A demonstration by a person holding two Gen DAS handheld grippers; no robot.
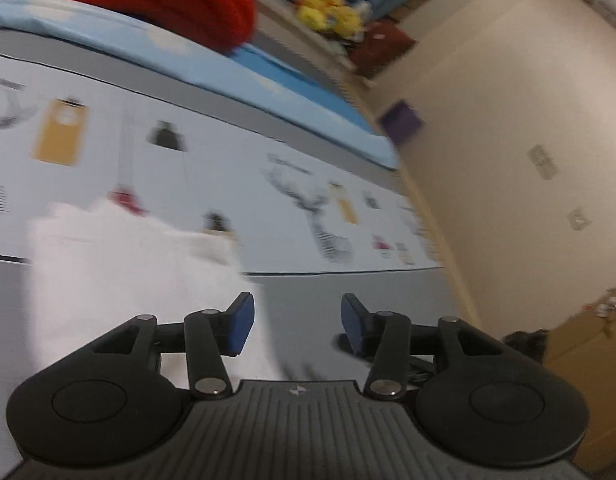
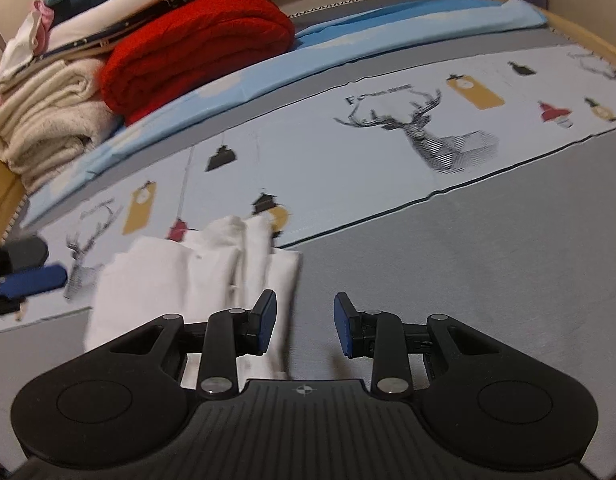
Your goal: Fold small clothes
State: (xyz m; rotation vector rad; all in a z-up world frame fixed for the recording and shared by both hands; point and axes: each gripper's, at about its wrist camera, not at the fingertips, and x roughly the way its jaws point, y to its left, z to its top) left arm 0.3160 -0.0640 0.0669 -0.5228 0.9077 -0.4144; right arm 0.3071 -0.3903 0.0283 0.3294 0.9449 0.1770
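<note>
A small white garment (image 2: 188,276) lies crumpled on the grey bed cover, partly over its printed white band. In the left wrist view the white garment (image 1: 128,276) is blurred, low and left. My left gripper (image 1: 297,326) is open and empty, its left finger over the garment's right edge. My right gripper (image 2: 304,325) is open and empty, its left finger at the garment's right edge. The left gripper's blue fingertip (image 2: 32,279) shows at the far left of the right wrist view.
A folded red blanket (image 2: 196,48) and cream towels (image 2: 48,120) are stacked at the bed's far side on a light blue sheet (image 2: 268,68). The printed band (image 2: 428,128) carries deer figures. A beige wall (image 1: 508,140) stands to the right.
</note>
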